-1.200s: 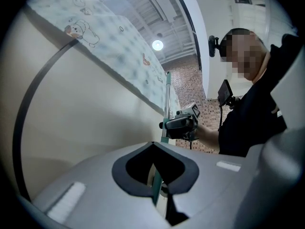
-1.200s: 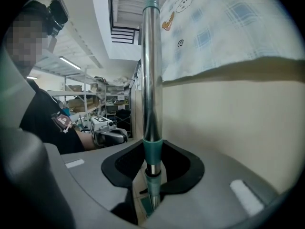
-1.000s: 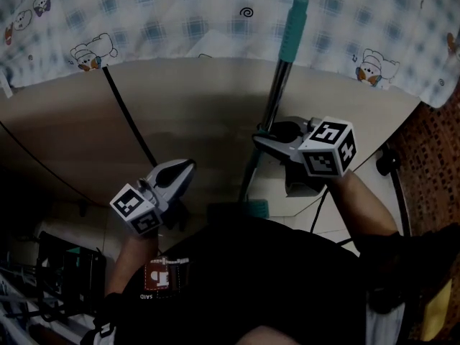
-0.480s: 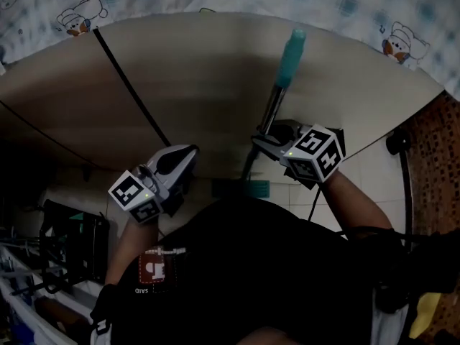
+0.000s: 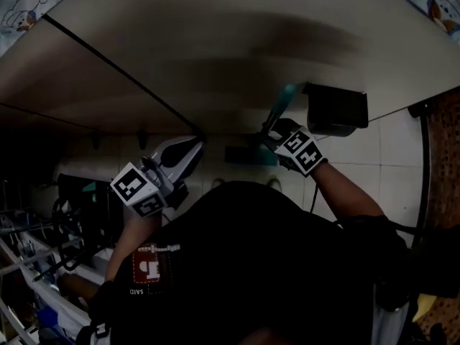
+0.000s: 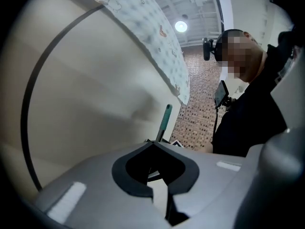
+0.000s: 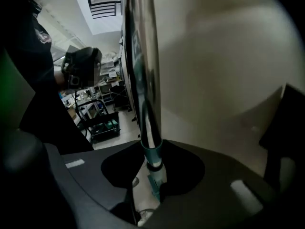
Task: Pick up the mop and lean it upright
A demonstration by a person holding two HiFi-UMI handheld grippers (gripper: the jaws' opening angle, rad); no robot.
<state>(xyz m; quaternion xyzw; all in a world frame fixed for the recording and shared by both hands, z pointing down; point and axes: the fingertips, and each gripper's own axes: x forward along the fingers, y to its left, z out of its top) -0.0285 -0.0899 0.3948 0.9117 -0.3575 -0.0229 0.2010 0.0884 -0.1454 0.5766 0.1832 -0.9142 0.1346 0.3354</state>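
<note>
Head view looks steeply down over the person's black shirt [image 5: 259, 264], the nearest thing. Past it on the left, the left gripper [image 5: 192, 146] juts forward from its black-and-white marker cube [image 5: 138, 190]. The left gripper view shows its grey jaws pressed together at the tips, with nothing between them.

On the right and a little farther off, the right gripper [image 5: 273, 131] is clenched on the mop [image 7: 143, 61], a long one with a shiny chrome metal pole. In the right gripper view the pole runs straight up between the dark jaws, and a teal plastic collar [image 7: 152, 154] sits just below them. The mop's flat teal head [image 5: 260, 158] lies low on the pale tiled floor [image 5: 392, 157], close to the person's body.

From the gripper the pole slants up and right to its teal rubber grip [image 5: 287, 96]. The grip ends just left of a black boxy object [image 5: 336, 108]. Whether it touches the surface behind cannot be told.

Behind both rises a broad beige panel [image 5: 215, 49], crossed diagonally by a thin black cable [image 5: 115, 67]. Farthest off, a blue-checked cloth with cartoon prints [image 5: 18, 9] hangs at the panel's top left corner.
</note>
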